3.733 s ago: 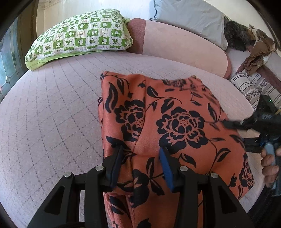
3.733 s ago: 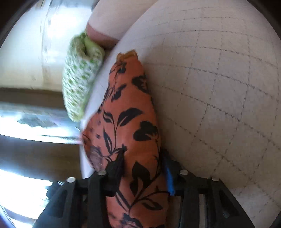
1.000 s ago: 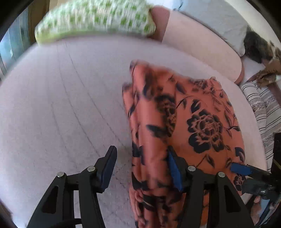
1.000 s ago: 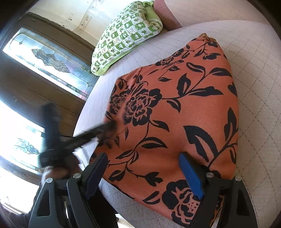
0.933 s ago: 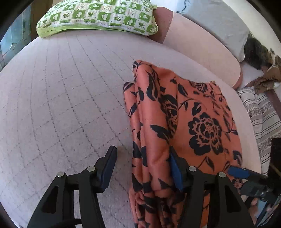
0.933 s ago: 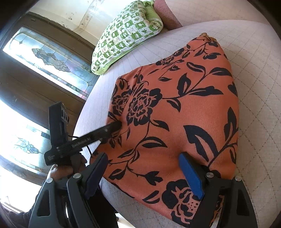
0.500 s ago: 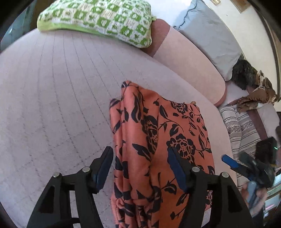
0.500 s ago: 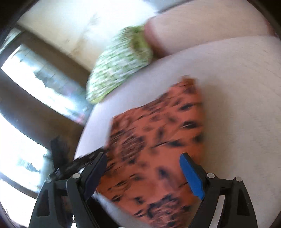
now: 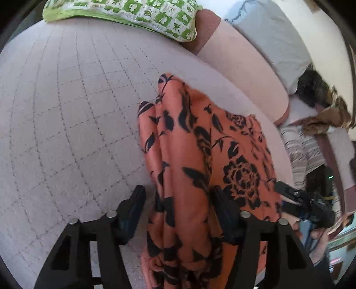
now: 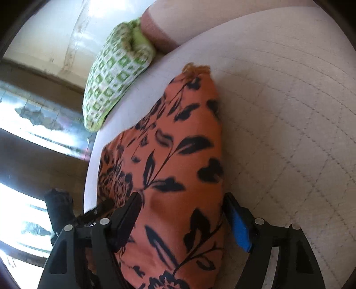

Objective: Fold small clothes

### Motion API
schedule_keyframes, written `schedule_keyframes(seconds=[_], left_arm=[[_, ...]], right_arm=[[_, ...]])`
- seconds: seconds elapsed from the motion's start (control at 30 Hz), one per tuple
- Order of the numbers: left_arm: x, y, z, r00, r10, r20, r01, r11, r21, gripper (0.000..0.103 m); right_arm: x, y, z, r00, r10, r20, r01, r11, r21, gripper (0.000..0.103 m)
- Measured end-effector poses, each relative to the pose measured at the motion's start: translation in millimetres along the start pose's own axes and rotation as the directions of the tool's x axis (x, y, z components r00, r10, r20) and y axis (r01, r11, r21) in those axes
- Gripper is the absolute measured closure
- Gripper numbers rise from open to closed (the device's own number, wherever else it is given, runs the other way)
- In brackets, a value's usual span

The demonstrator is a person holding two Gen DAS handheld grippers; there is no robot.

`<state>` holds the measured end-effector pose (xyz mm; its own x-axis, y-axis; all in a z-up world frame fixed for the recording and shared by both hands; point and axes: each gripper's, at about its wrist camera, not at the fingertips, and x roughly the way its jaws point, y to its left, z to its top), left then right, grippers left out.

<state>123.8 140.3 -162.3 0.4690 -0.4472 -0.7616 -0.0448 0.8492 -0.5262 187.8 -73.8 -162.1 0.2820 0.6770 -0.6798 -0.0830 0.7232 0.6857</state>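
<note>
An orange garment with black flowers lies folded on the quilted pink bed cover. My left gripper straddles its bunched left fold; the left pad stands clear of the cloth, so the jaws are open. My right gripper straddles the garment's right-hand edge, and its jaws are closing with the cloth between them, the blue pad just beside the cloth. The right gripper also shows at the garment's far side, held by a hand.
A green checked pillow and a pink bolster lie at the head of the bed, with a grey pillow behind. Striped fabric and brown clothes lie at the right. A window is beyond the bed's edge.
Both grippers, earlier shut on the cloth, have let go. Over the last second the right gripper swung to the garment's right edge, rolled, and narrowed its jaws; the left stayed at the left fold.
</note>
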Motion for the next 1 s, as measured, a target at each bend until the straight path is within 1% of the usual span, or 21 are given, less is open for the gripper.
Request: schedule_keyframes(seconds=[0.07,0.13,0.17,0.2,0.23,0.27,0.3,0.33,0.37,0.47,0.6,0.77,0.87,1.0], left_arm=[[1.6,-2.3,1.0,1.0,0.01,-0.003,-0.01,1.0,0.008,0.036],[6.3,-7.1,-0.3,1.0,0.031,0.003,-0.031,0.999,0.043,0.037],[9.0,-9.4,-2.0,0.999,0.043,0.006,-0.043,0.997,0.06,0.054],[14.3,-12.8,-2.3,0.999,0.034,-0.013,-0.033,0.997,0.069,0.064],[15.2,-14.5,-2.4,0.999,0.035,-0.012,-0.034,0.997,0.064,0.067],[14.3,-16.1,-1.7,0.999,0.031,-0.014,-0.03,0.998,0.058,0.072],[12.4,-18.7,-1.5,0.999,0.031,-0.01,-0.031,0.998,0.061,0.074],[9.7,-21.7,-2.0,0.999,0.036,-0.002,-0.036,0.997,0.069,0.074],[6.6,-26.0,-3.0,0.999,0.041,0.009,-0.042,0.996,0.079,0.075],[-9.0,-39.9,-3.7,0.999,0.009,0.049,-0.013,0.996,0.09,0.076],[-30.3,-52.9,-4.7,0.995,-0.012,0.095,0.002,0.995,0.097,0.076],[-53.9,-72.0,-10.2,0.989,-0.033,0.142,0.015,0.992,0.128,0.076],[-62.0,-79.7,-17.7,0.988,-0.031,0.152,0.008,0.988,0.154,0.076],[-62.1,-83.4,-26.9,0.99,-0.031,0.135,0.008,0.985,0.172,0.076]], right_arm=[[6.4,-7.6,5.5,1.0,0.022,-0.021,-0.021,0.999,0.045,0.024],[15.8,-5.8,5.1,0.998,0.052,-0.045,-0.05,0.998,0.041,0.024],[17.7,-1.6,4.3,0.998,0.028,-0.047,-0.028,1.0,0.012,0.027],[18.3,5.2,3.2,0.999,-0.002,-0.042,0.001,1.0,-0.025,0.031],[16.4,8.7,2.0,0.999,-0.014,-0.038,0.012,0.999,-0.048,0.039],[13.5,11.5,1.7,0.999,-0.023,-0.03,0.021,0.998,-0.065,0.048],[9.5,14.3,1.4,0.999,-0.022,-0.024,0.02,0.997,-0.076,0.053],[5.0,14.7,0.8,1.0,-0.017,-0.02,0.015,0.997,-0.081,0.057],[0.2,19.0,0.2,1.0,-0.02,-0.011,0.019,0.995,-0.093,0.058],[-9.9,31.8,-2.1,1.0,-0.021,0.01,0.022,0.99,-0.141,0.059],[-31.5,43.9,-4.3,0.999,0.004,0.047,0.004,0.984,-0.177,0.059],[-59.5,50.3,-11.4,0.995,0.032,0.09,-0.013,0.979,-0.205,0.059],[-70.6,48.6,-20.0,0.993,0.041,0.11,-0.017,0.976,-0.216,0.059],[-78.1,40.0,-34.8,0.992,0.037,0.121,-0.013,0.98,-0.197,0.059]])
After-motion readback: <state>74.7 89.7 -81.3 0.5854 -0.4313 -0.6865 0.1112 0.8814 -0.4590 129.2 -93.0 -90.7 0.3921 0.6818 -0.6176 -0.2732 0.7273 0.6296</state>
